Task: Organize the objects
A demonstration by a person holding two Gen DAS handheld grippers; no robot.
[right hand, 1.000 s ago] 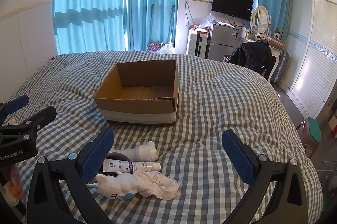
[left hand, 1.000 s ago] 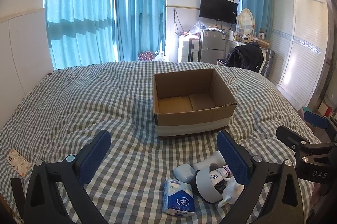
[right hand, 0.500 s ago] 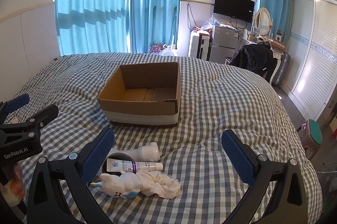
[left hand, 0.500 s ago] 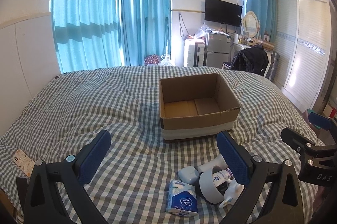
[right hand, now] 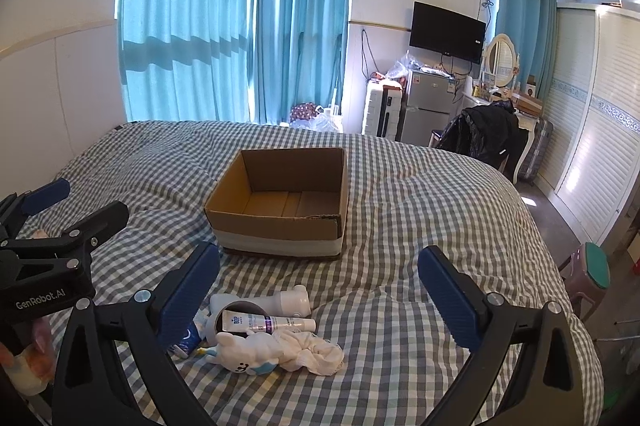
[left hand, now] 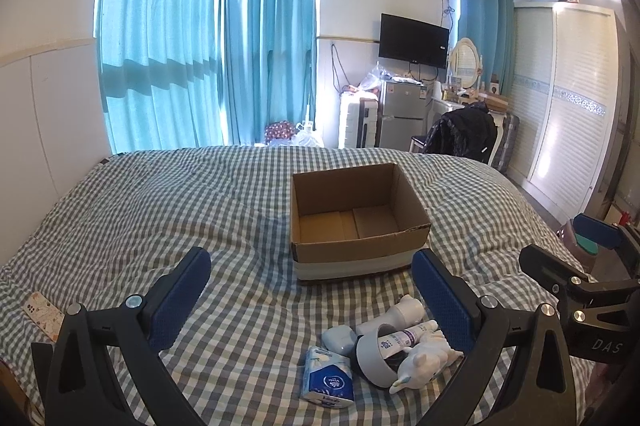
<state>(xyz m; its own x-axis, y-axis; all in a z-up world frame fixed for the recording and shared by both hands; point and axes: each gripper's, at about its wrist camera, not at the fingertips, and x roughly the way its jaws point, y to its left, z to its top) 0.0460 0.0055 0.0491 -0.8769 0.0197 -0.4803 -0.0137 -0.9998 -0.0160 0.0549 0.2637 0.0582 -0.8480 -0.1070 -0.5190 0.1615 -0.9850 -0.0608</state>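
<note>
An empty cardboard box (left hand: 356,222) (right hand: 280,202) stands open on the checked bed. In front of it lies a small pile: a blue tissue pack (left hand: 328,382), a grey roll of tape (left hand: 374,354), a white tube (right hand: 268,322), a white bottle (right hand: 280,300), a white plush toy (right hand: 248,350) and a white cloth (right hand: 316,352). My left gripper (left hand: 312,302) is open and empty above the bed, left of the pile. My right gripper (right hand: 320,302) is open and empty above the pile.
A patterned card (left hand: 42,310) lies at the bed's left edge. Beyond the bed are blue curtains (left hand: 208,46), a small fridge (left hand: 404,120), a chair with a black jacket (left hand: 464,134) and a white wardrobe (left hand: 568,106). A teal stool (right hand: 592,266) stands right of the bed.
Both grippers have drawn back and tilted up a little, so the box and the pile sit lower and smaller in view. Nothing was grasped.
</note>
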